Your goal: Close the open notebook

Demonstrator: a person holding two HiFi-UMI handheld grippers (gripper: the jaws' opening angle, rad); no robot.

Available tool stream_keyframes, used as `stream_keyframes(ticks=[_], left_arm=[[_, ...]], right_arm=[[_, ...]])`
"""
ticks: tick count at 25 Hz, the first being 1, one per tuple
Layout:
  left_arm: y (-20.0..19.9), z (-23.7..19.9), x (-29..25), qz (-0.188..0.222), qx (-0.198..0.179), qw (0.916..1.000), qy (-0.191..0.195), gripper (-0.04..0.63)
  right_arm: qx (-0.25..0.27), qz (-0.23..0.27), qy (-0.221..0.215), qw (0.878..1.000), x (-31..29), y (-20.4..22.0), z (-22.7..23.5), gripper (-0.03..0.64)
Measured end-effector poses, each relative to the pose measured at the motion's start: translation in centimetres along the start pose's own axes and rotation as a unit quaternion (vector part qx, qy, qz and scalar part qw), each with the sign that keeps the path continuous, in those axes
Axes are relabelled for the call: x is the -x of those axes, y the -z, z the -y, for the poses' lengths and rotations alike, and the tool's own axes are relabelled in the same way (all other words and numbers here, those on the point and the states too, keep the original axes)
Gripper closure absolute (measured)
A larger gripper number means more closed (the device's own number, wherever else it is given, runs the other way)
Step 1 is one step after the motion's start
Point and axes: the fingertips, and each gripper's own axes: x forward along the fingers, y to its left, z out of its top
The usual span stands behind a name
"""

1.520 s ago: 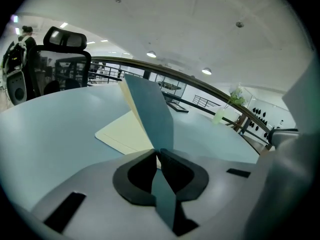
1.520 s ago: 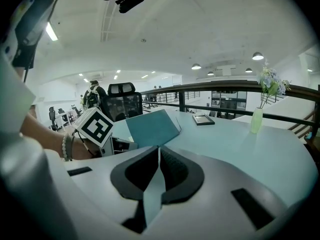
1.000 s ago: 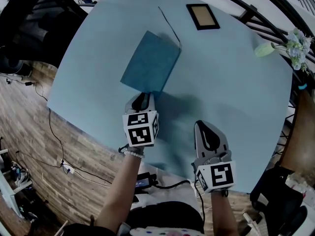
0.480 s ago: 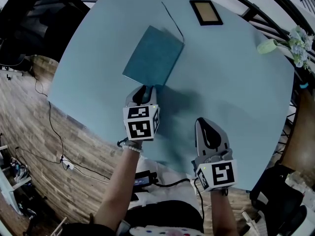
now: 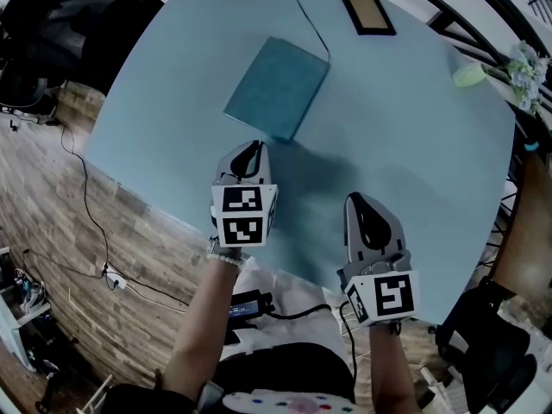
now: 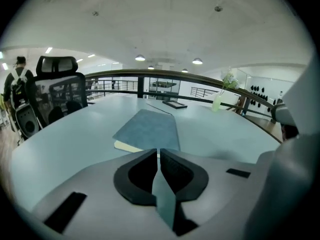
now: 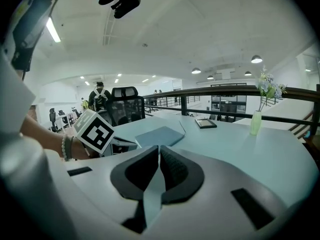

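The notebook (image 5: 278, 89) lay flat in the upper middle of the head view, its blue cover on top and a sliver of cream page edge showing at its near corner. As far as I could judge, the closing itself was done and the task was in its last step, the letting go.

The left gripper (image 5: 250, 151) hovered just below the notebook's lower corner, apart from it. Its jaws were closing, drawn in to a thin slit with nothing between them. The right gripper (image 5: 366, 210) sat at the lower right of the frame, well apart from the notebook, over bare table (image 5: 414, 145). Its jaws stood together and were empty.

What came next seemed to call for little: check that the cover lay fully down, press on it lightly with the left gripper's tips if it sprang up, and otherwise draw both grippers clear.
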Motion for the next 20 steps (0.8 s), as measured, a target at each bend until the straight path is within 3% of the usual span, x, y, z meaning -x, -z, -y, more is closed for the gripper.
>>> stream_keyframes(ticks=[4,10,20], left_arm=[[-1.9,0.2,2.4,0.031,-0.053,0.9980,0.011,0.571],[-4.8,0.6,6.9,0.087,-0.094,0.9911,0.037,0.577],[-8.5,1.2,14.9,0.163,-0.115,0.9774,0.068,0.578]], right_arm=[[0.008,0.012,0.004,1.000,0.2,-1.0,-1.0,0.578],[0.023,0.037,0.009,0.999,1.5,-3.1,-2.9,0.578],[0.042,0.083,0.019,0.995,4.5,-6.8,-5.6,0.578]])
